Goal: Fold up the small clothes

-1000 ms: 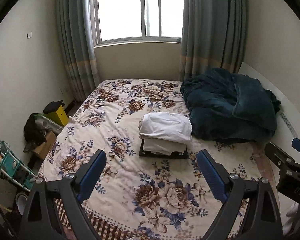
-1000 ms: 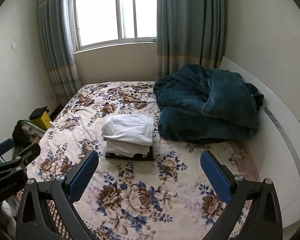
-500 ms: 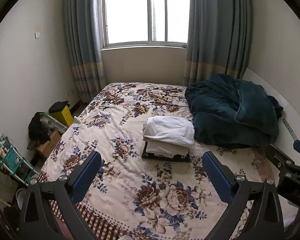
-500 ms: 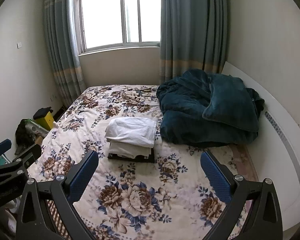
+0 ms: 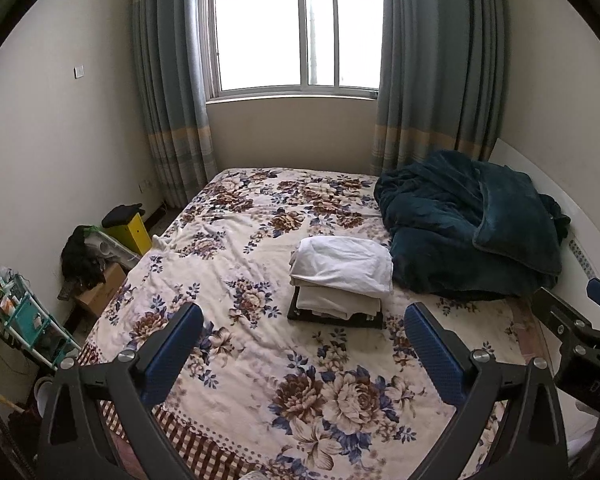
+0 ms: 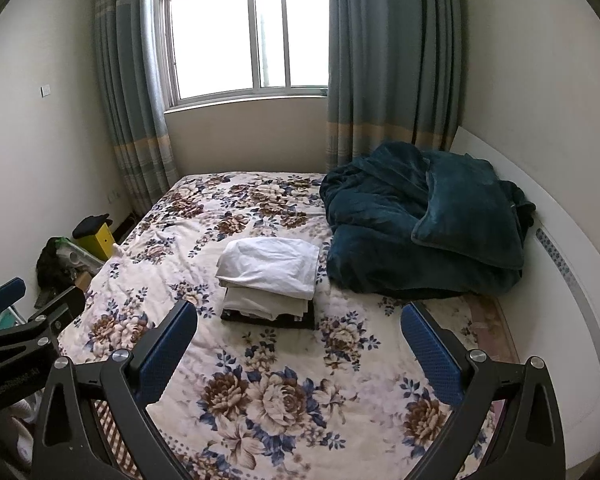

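Note:
A stack of folded clothes [image 5: 342, 276], white on top, cream below and a dark piece at the bottom, lies mid-bed on the floral bedspread [image 5: 260, 360]; it also shows in the right wrist view [image 6: 270, 278]. My left gripper [image 5: 304, 344] is open and empty, held well back over the bed's near end. My right gripper [image 6: 300, 340] is open and empty too, also far from the stack. The right gripper's side shows at the right edge of the left wrist view [image 5: 580, 340]. The left gripper shows at the left edge of the right wrist view [image 6: 24, 328].
A heaped dark teal blanket [image 5: 468, 224] lies right of the stack against a white headboard [image 6: 560, 240]. On the floor left of the bed are a yellow box [image 5: 130, 230], a cardboard box [image 5: 100, 288] and a teal rack [image 5: 28, 320]. Window and curtains behind.
Both grippers have drawn back and tilted up, so the bed and stack look farther and lower in view. Both stay open. The stack has not moved.

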`<state>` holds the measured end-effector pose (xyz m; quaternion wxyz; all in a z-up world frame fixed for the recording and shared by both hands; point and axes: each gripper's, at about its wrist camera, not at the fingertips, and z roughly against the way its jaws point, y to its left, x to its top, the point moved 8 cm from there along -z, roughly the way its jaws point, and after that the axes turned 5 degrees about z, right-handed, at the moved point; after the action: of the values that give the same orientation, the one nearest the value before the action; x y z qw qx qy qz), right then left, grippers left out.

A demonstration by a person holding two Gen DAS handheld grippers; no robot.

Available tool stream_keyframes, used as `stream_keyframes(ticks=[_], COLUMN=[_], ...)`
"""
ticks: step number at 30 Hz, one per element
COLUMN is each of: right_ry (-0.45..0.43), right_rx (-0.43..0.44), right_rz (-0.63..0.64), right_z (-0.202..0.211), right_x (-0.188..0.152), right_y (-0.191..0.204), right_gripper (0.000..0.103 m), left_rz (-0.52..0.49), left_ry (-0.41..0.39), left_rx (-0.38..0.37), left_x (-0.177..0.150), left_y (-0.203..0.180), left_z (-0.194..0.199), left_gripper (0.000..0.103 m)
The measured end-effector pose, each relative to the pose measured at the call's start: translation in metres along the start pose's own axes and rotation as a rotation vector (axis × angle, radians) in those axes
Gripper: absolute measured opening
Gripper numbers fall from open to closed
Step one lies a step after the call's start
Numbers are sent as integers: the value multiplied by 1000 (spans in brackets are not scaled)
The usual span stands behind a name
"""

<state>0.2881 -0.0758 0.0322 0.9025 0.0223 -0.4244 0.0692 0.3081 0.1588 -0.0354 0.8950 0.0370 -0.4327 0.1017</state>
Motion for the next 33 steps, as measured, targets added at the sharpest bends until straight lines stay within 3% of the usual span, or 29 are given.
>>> stream_keyframes(ticks=[33], right_ry=[1], right_rx=[9], right_rz=[-1], right_z=[-2], right_x=[3], right_y=[2], right_gripper=[103], left_rz=[1], left_ry=[-2], left_rx=[7], left_x=[4], left_y=[3], left_z=[6], left_gripper=[103])
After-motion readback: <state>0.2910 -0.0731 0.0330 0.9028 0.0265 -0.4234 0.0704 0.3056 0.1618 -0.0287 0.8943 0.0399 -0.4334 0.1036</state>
